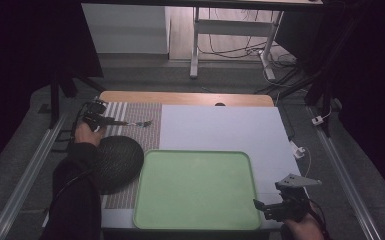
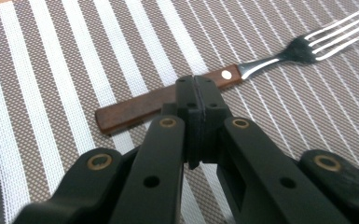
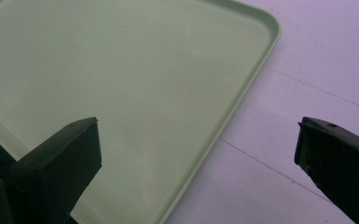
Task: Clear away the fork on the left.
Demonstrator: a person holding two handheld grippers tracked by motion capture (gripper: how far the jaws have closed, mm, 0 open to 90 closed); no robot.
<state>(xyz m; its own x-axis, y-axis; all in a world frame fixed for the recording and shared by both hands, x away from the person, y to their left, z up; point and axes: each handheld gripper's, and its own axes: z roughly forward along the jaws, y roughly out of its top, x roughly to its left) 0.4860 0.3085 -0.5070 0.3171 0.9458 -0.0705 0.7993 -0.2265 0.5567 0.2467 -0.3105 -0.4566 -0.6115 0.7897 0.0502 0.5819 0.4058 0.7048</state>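
Observation:
A fork (image 2: 214,79) with a brown wooden handle and steel tines lies on the striped brown-and-white placemat (image 2: 51,84); in the high view the fork (image 1: 136,123) sits at the mat's far end. My left gripper (image 2: 196,84) is shut, jaws pressed together, their tips over the middle of the handle with nothing seen between them. From above, the left gripper (image 1: 111,120) is at the table's far left. My right gripper (image 3: 198,135) stands open over the near right corner of a pale green tray (image 3: 121,79), empty-jawed. It sits low at the front right (image 1: 262,206).
A dark round woven object (image 1: 116,162) lies on the placemat (image 1: 145,130) left of the tray (image 1: 197,187). A white sheet (image 1: 220,127) covers the table beyond and right of the tray. White plugs and a cable (image 1: 300,150) lie off the right edge.

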